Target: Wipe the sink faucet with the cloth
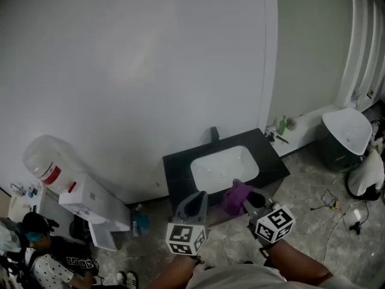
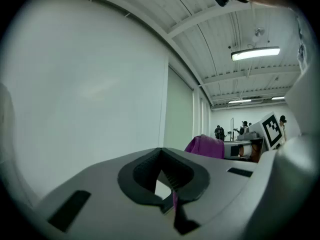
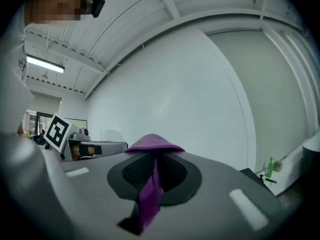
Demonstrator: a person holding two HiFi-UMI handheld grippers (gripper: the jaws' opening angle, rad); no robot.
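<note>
We are seeing the right gripper clamping the purple cloth. Its jaws are closing on a thin strip that is running along their seam and bunching over the tips. The cloth's long axis is lying along the jaws and pointing toward the sink and the wall. It is hanging over the front edge of the black bench.

The left gripper is hovering just beside it, with jaws meeting at the tips (a purple sliver at the seam, we cannot tell what).

The black faucet is standing upright at the sink's back edge, well apart from the cloth. A green bottle is standing right of the bench. The floor is looking grey and mottled.
</note>
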